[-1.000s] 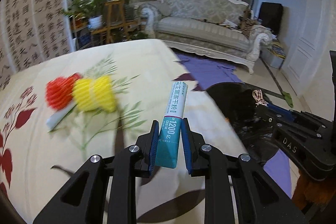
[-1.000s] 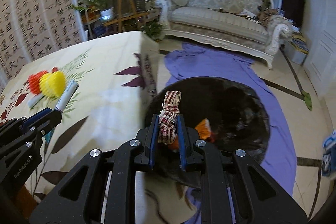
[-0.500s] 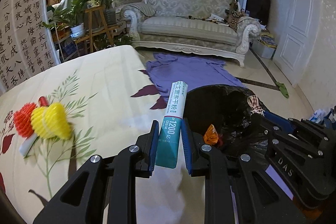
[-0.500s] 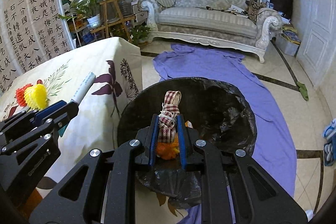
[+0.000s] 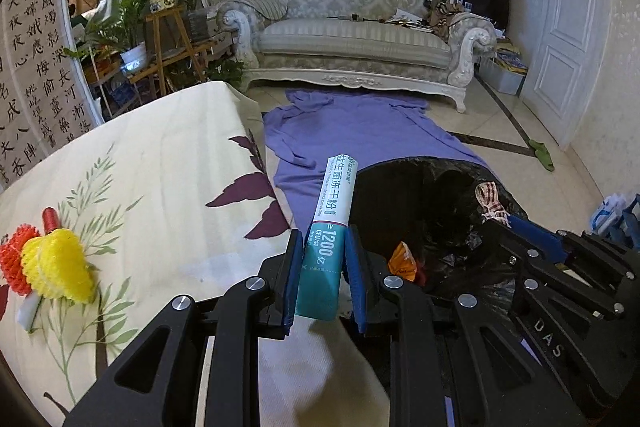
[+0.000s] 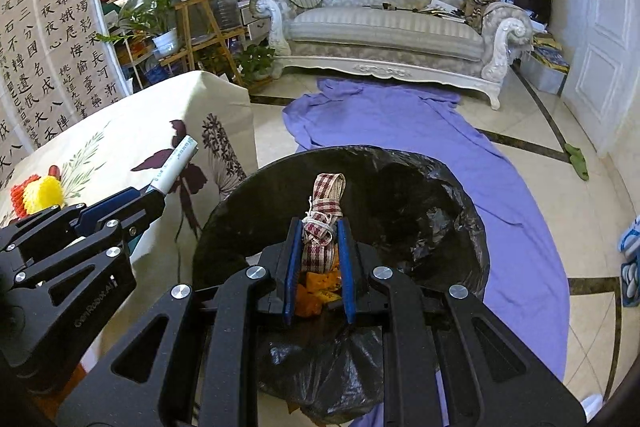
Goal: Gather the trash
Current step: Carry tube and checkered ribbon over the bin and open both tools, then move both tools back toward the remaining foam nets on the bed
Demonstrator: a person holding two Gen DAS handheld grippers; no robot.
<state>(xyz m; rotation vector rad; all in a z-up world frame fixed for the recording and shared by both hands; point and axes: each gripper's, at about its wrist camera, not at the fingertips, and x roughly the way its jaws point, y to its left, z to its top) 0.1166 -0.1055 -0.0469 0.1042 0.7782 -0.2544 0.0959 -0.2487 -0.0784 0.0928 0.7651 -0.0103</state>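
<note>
My left gripper (image 5: 322,247) is shut on a white and teal sachet (image 5: 326,239) that stands upright between its blue pads, at the table's right edge beside the bin. The right gripper (image 6: 318,243) is shut on a checked red and white fabric bundle tied with string (image 6: 324,215), held over the mouth of the black-lined trash bin (image 6: 440,227). Orange wrappers (image 6: 316,287) lie inside the bin. In the left wrist view the bin (image 5: 400,195) is to the right, with the right gripper (image 5: 520,227) and its bundle (image 5: 490,201) above it. The right wrist view has the left gripper (image 6: 148,197) at its left.
Yellow and red foam nets (image 5: 48,267) lie on the floral tablecloth (image 5: 160,187) at the left. A purple cloth (image 6: 400,123) is spread on the tiled floor behind the bin. A white sofa (image 6: 388,23) and plant stands (image 6: 192,23) stand further back.
Both grippers have moved right, away from the table top toward the bin. The foam nets have slid left in view, and the right gripper now hangs over the bin's mouth.
</note>
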